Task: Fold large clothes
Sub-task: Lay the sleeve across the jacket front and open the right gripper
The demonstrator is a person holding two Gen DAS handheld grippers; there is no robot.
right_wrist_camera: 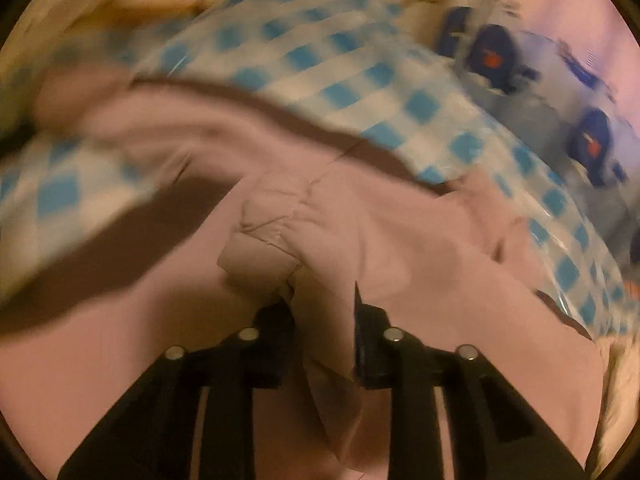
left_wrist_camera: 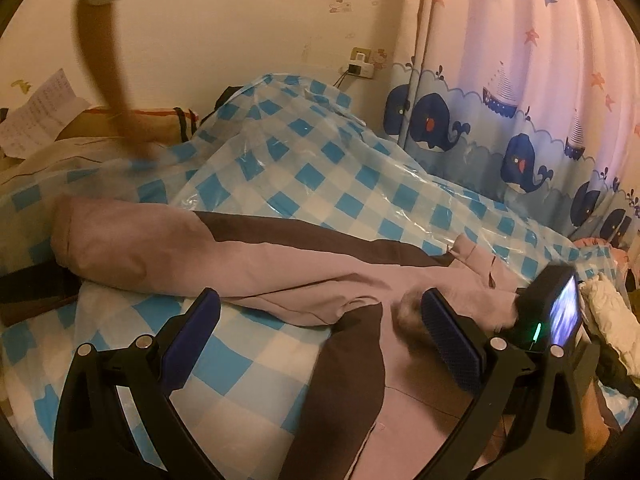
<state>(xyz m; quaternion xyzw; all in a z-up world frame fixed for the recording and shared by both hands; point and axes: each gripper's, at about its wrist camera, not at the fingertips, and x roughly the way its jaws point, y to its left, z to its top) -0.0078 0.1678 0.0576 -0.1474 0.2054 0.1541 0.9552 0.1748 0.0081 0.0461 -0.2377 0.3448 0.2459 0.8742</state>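
Pink-and-brown garment (left_wrist_camera: 248,264) sprawled across checkered sheet (left_wrist_camera: 224,364), soft, floppy, bulky. Left gripper (left_wrist_camera: 320,340) spread wide, empty above it. Right gripper (right_wrist_camera: 322,312) pinching a pink fabric fold; best grabbed at edges.

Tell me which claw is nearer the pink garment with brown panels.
Right. The right claw is shut on a fold of the pink garment with brown panels; the left claw is open, hovering over it without gripping.
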